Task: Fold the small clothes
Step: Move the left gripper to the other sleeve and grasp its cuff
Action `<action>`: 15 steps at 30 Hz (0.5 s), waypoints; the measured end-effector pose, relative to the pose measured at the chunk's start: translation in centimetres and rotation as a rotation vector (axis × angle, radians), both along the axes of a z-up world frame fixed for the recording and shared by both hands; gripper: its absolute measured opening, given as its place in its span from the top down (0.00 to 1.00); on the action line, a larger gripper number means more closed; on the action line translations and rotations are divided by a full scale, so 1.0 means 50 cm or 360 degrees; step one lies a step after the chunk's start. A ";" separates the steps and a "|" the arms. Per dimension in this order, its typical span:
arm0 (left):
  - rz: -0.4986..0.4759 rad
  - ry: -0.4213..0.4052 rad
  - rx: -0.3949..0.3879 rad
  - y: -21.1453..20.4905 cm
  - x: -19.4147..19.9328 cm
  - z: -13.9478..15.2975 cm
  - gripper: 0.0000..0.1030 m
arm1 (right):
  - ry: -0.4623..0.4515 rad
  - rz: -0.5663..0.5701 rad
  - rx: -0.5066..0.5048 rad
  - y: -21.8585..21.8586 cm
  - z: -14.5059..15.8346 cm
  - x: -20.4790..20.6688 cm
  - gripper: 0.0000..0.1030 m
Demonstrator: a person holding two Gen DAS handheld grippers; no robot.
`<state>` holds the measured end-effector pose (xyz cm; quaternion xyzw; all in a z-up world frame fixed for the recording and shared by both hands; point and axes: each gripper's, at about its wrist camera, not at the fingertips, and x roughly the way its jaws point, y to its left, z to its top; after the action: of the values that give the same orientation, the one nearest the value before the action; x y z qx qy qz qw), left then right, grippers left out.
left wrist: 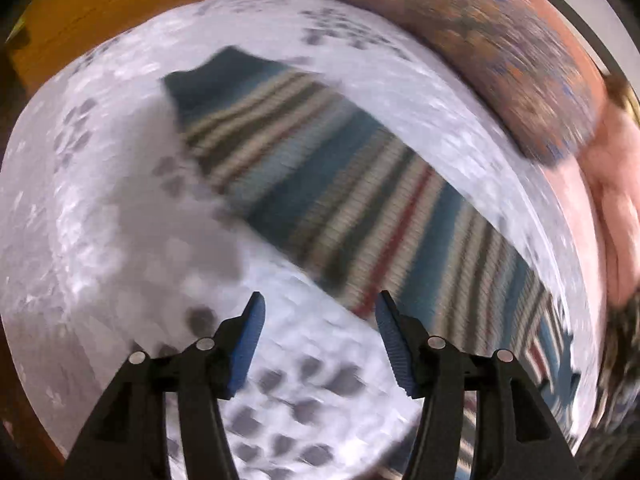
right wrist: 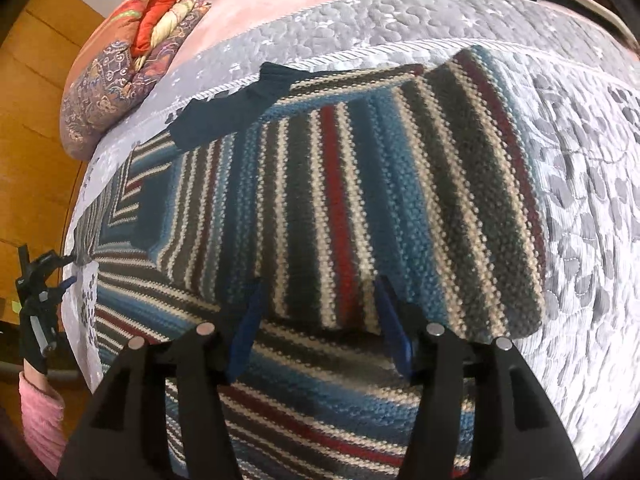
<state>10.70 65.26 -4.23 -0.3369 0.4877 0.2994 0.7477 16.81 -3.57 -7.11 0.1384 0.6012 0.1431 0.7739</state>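
Sweater [right wrist: 340, 208] on bed [right wrist: 580, 208] part-folded, sleeve flap laid across at 12 o'clock; your right claw [right wrist: 320, 312] and left claw [left wrist: 320, 320] both released, final folds remain.

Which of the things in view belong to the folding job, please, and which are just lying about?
Belongs to the job:
striped sweater
left claw
right claw

Just lying about:
folded quilts
grey bedspread
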 end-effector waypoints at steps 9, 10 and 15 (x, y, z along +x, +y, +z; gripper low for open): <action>0.0140 -0.0313 -0.0202 0.101 -0.029 -0.067 0.40 | -0.0013 0.0009 -0.0015 -0.005 -0.011 0.000 0.45; 0.0128 -0.0351 -0.0205 0.110 -0.026 -0.067 0.39 | -0.0015 0.0010 -0.0019 -0.004 -0.013 0.000 0.45; 0.0107 -0.0549 -0.0275 0.141 -0.012 -0.083 0.37 | -0.0024 0.0026 -0.0052 0.007 -0.019 0.002 0.44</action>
<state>10.12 72.33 -8.36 -0.4623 0.3646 0.2191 0.7781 16.90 -3.23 -8.08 0.1196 0.5987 0.1405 0.7794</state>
